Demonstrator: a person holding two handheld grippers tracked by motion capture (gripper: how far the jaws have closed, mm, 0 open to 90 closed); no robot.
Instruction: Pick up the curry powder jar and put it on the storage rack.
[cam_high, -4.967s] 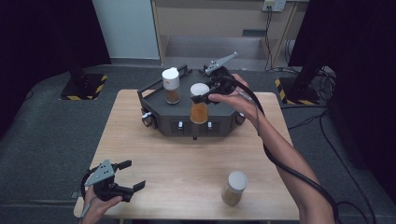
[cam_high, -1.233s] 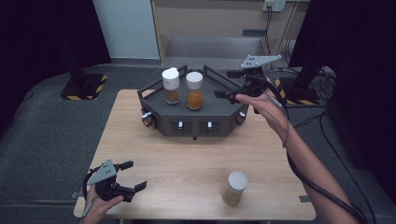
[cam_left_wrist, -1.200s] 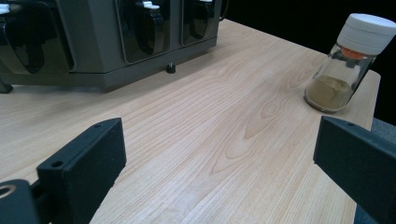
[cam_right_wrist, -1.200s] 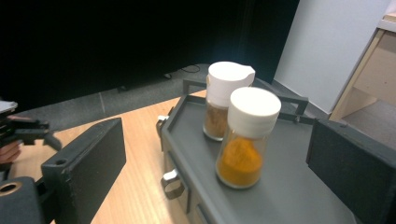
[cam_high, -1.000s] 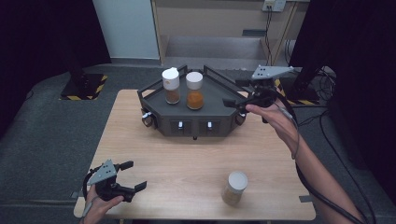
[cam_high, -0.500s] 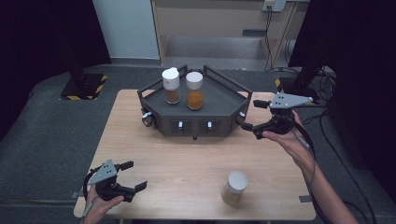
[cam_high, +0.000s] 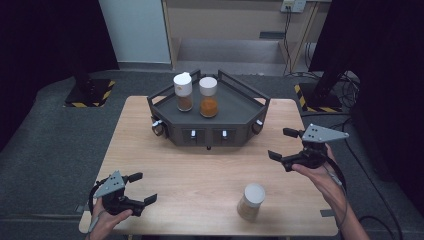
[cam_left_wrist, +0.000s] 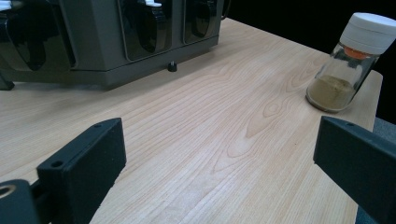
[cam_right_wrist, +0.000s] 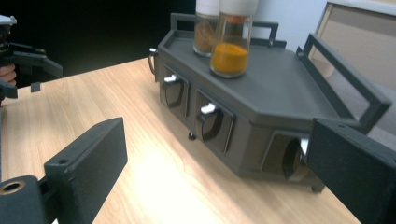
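Jaws of the right gripper (cam_high: 286, 148) are held wide and empty above the counter's (cam_high: 200, 175) right edge. The remaining spice jar (cam_high: 251, 201) stands upright nearer and leftward; the left gripper (cam_high: 141, 187), likewise open, is farther off.

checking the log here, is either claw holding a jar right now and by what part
Nothing is held. The left claw and right claw are both open and empty, the right one above the table, apart from the jar standing there.

Wooden table (cam_high: 210, 170): dark rack (cam_high: 235, 127) at far middle; lone jar (cam_high: 251, 201) upright near front edge, right of centre.
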